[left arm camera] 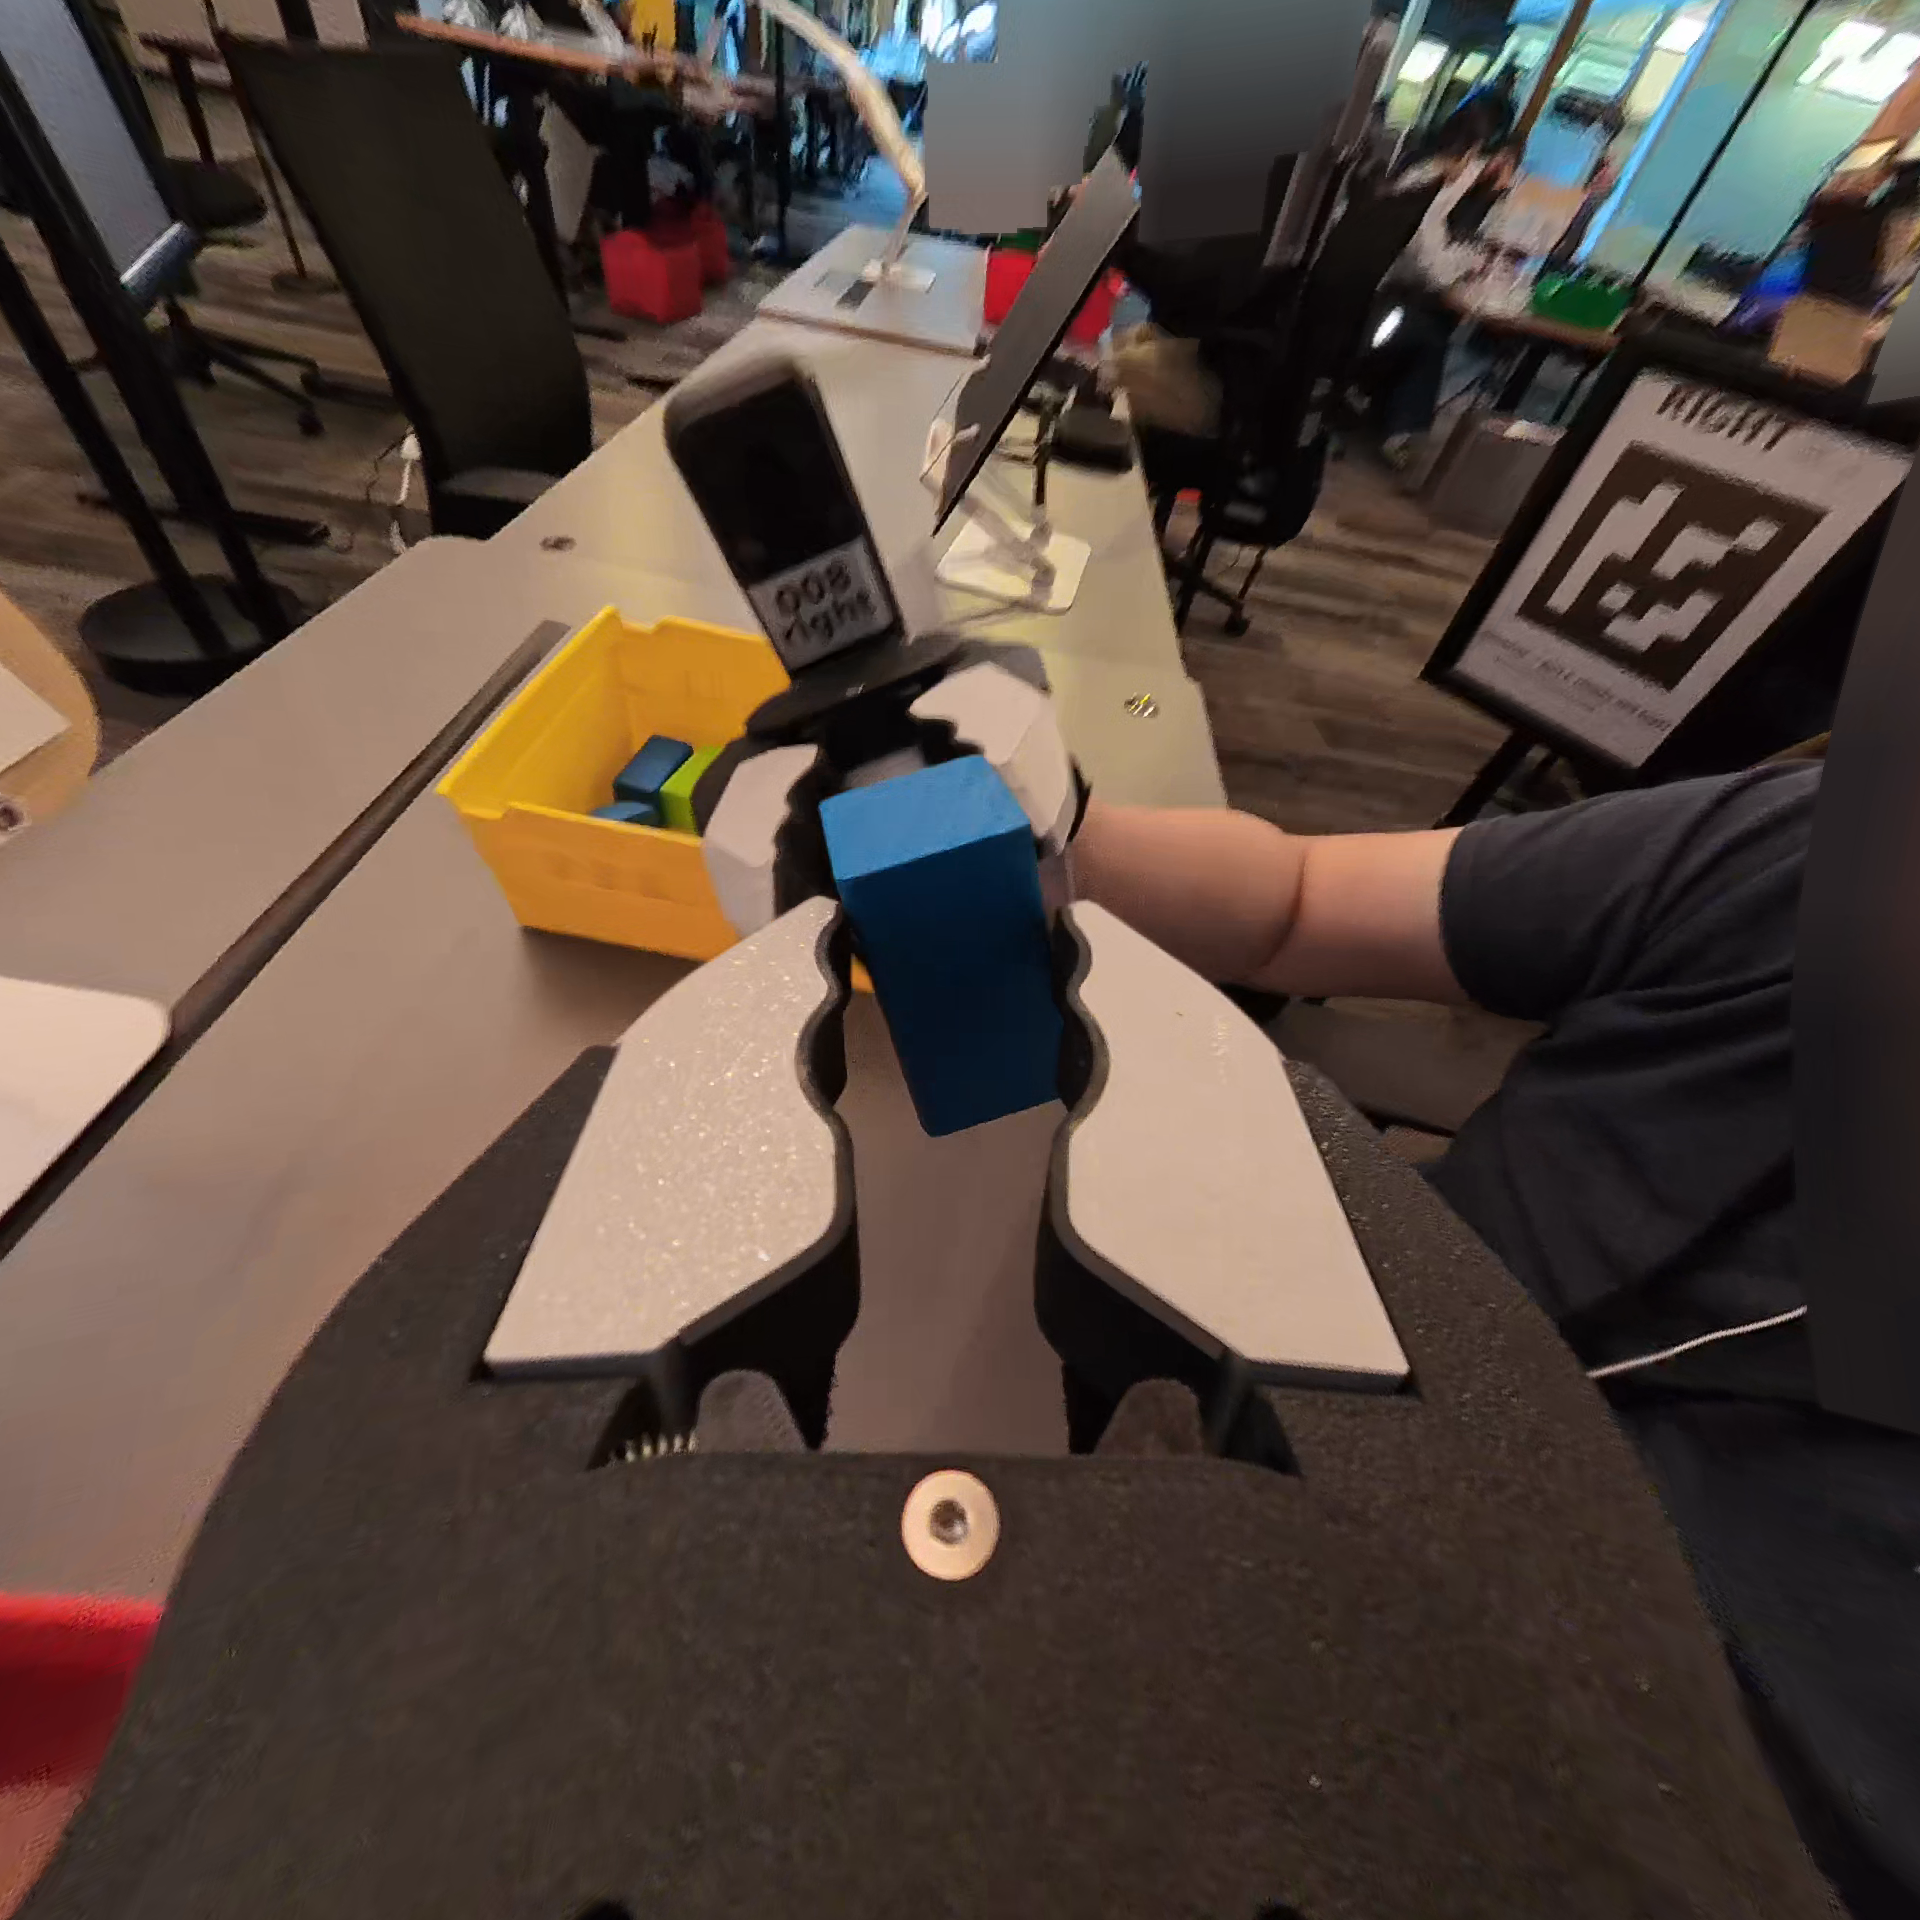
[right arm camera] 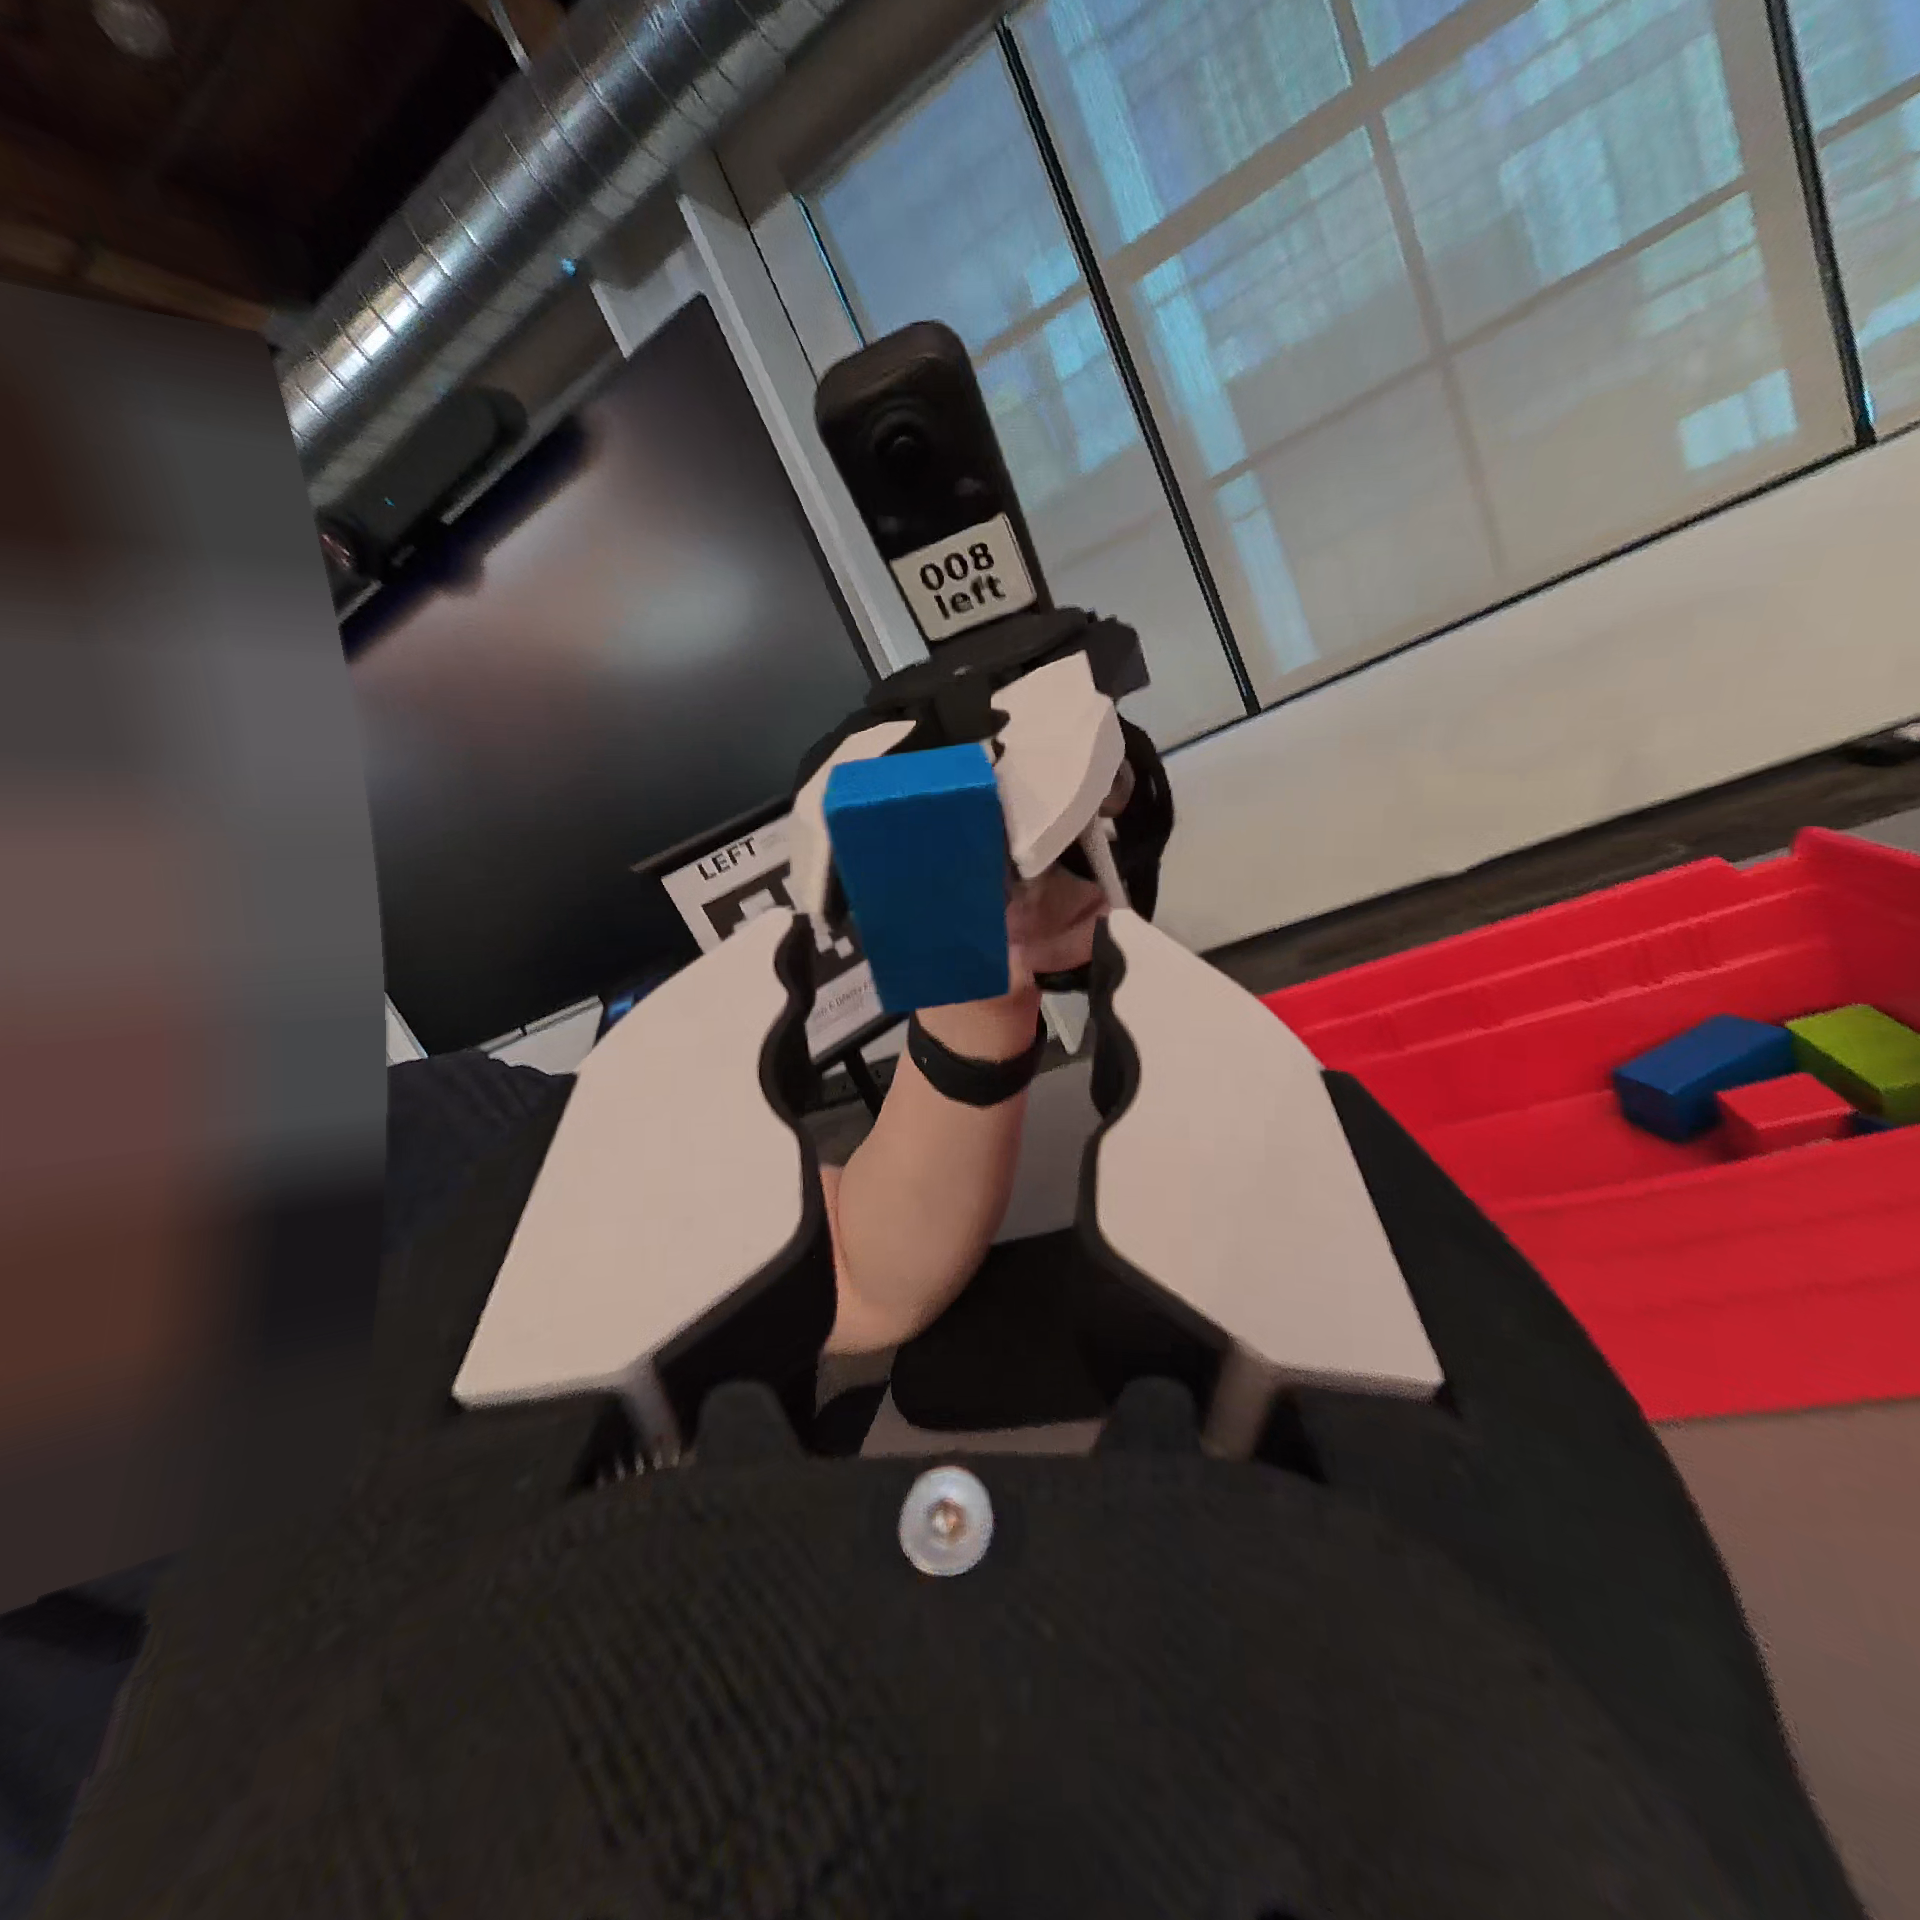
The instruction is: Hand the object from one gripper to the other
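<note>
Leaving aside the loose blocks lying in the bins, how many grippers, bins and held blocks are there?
Grippers: 2, the left gripper and the right gripper
Bins: 2, the yellow bin and the red bin
Held blocks: 1, the blue block
Total: 5

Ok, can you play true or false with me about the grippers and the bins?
1. The block being passed is blue. True: it is a blue block.
2. The right gripper squeezes the block. False: it is open; the left gripper grips it.
3. The yellow bin has blocks inside. True.
4. The red bin is empty. False: blue, green and red blocks lie in it.
</note>
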{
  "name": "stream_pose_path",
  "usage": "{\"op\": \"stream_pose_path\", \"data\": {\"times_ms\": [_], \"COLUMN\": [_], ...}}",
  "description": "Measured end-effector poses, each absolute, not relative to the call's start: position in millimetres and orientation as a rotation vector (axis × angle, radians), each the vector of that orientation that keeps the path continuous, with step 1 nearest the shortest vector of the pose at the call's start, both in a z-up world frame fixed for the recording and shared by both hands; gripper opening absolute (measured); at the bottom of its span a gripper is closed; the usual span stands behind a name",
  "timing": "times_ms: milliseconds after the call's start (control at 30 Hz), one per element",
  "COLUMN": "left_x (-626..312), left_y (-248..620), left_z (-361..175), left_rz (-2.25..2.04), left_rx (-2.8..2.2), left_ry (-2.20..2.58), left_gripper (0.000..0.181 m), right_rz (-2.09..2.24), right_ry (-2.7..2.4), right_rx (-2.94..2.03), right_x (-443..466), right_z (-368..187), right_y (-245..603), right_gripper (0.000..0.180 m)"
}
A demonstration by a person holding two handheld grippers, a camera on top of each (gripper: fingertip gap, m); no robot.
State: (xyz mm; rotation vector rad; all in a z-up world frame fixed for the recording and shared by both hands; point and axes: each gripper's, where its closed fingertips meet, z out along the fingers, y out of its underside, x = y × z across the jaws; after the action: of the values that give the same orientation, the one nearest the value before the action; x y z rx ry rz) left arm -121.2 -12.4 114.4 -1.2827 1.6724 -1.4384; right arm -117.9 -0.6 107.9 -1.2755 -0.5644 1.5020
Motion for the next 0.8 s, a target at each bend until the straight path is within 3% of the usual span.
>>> {"op": "stream_pose_path", "data": {"times_ms": [333, 667, 800], "left_x": [-115.0, -106.4, -103.7], "left_y": [-14.0, -3.1, -4.1], "left_z": [134.2, 126.4, 125.0], "left_rz": [-1.845, -1.746, -1.732], "left_rx": [-1.221, -1.269, -1.269], "left_ry": [1.501, 1.459, 1.459], "left_gripper": [0.036, 0.036, 0.036], "right_rz": [1.644, 1.447, 1.42], "right_ry": [-0.48, -0.535, -0.539], "right_rx": [-1.189, -1.263, -1.283], "right_x": [-123.3, -132.9, -134.7], "right_z": [114.2, 111.9, 109.4], "right_y": [-1.3, -1.0, 0.3], "right_gripper": [0.052, 0.053, 0.045]}}
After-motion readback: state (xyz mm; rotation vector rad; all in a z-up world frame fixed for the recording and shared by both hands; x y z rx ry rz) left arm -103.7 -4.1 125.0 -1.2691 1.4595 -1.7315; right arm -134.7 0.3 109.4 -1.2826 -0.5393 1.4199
